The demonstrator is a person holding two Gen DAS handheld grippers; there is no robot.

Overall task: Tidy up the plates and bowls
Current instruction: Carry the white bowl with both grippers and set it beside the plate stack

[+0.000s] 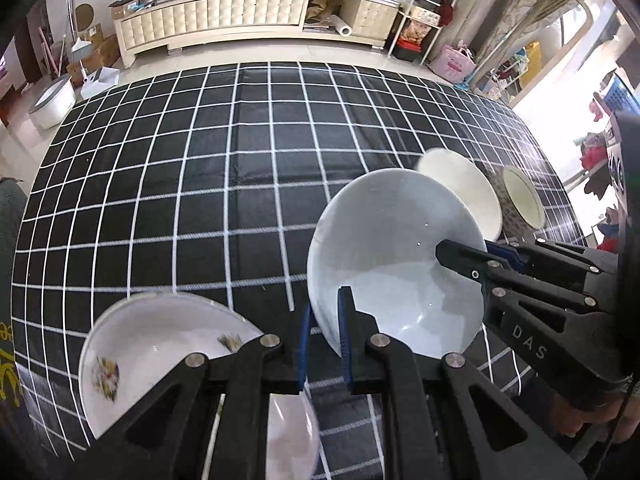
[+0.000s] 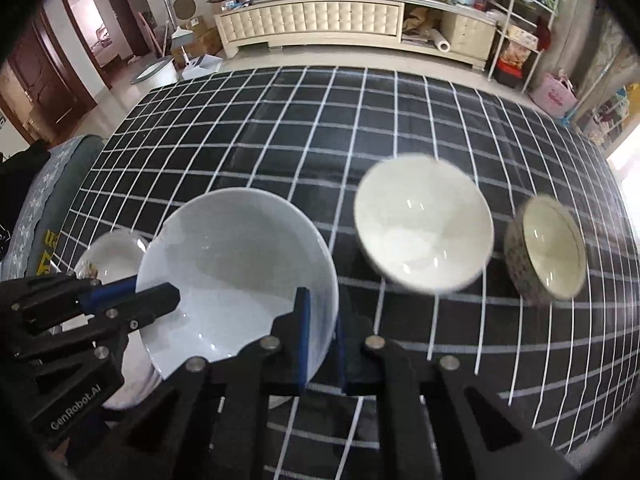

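I have both grippers clamped on one plain, glossy pale blue-white bowl (image 2: 240, 272), deep and undecorated. My left gripper (image 1: 324, 340) pinches its rim between narrow blue pads; my right gripper (image 2: 320, 340) pinches the opposite rim. Left of my left fingers sits a white bowl with floral prints (image 1: 160, 352). Beyond my right fingers stand a cream bowl (image 2: 424, 224) and a patterned bowl (image 2: 548, 252) on the checked cloth (image 2: 320, 128).

Surface (image 2: 320, 140) covered by black cloth with white grid. Far side: long cream tufted cabinet (image 2: 320, 20), top cluttered with boxes and containers. White wire shelf rack (image 2: 520, 28) far right, pink bag (image 2: 554, 96) on floor near it. Dark wooden door (image 2: 36, 72) far left.
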